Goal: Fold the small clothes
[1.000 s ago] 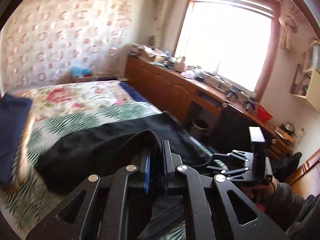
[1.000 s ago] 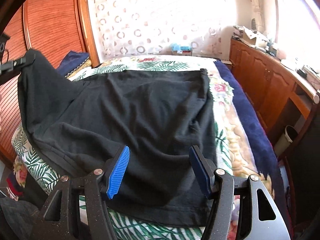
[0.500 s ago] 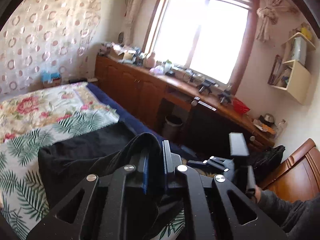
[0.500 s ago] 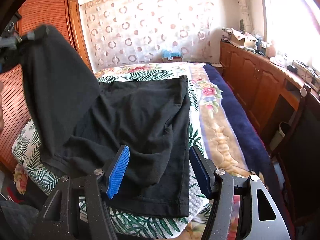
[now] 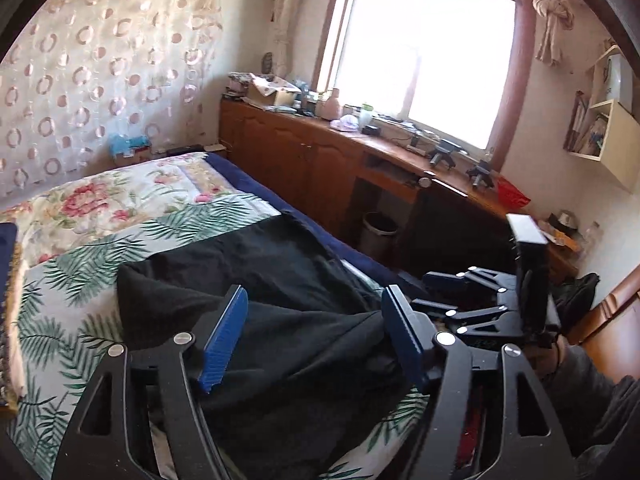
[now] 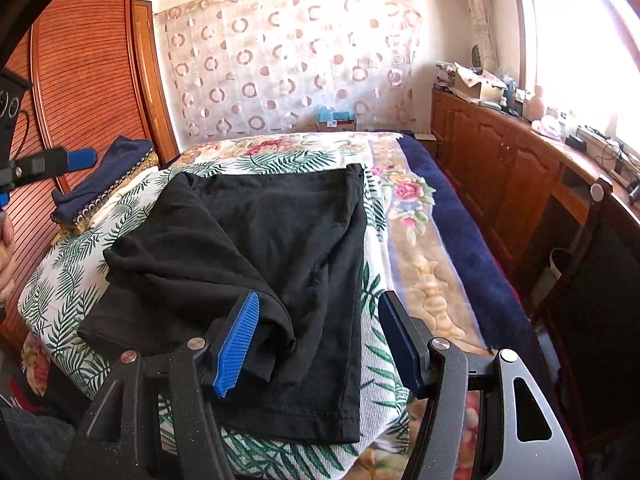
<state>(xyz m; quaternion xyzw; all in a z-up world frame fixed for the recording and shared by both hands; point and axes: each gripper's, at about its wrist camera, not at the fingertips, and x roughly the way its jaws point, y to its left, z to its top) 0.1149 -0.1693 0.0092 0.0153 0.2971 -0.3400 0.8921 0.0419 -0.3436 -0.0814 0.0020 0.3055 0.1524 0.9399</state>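
Note:
A black garment (image 6: 256,240) lies on the floral bedspread (image 6: 424,280), its left part folded over onto the rest. It also shows in the left wrist view (image 5: 288,320). My left gripper (image 5: 312,340) is open and empty just above the garment's near edge. My right gripper (image 6: 316,340) is open and empty above the garment's near hem. The left gripper also shows at the left edge of the right wrist view (image 6: 44,164), and the right gripper shows in the left wrist view (image 5: 480,300).
A folded navy cloth (image 6: 104,176) lies at the bed's far left by the wooden headboard (image 6: 80,92). A long wooden cabinet (image 6: 500,152) with clutter runs along the right under the window. A waste bin (image 5: 378,232) stands beside the bed.
My left gripper carried the garment's left part over to the right, then opened and let it drop onto the rest. My right gripper stayed open.

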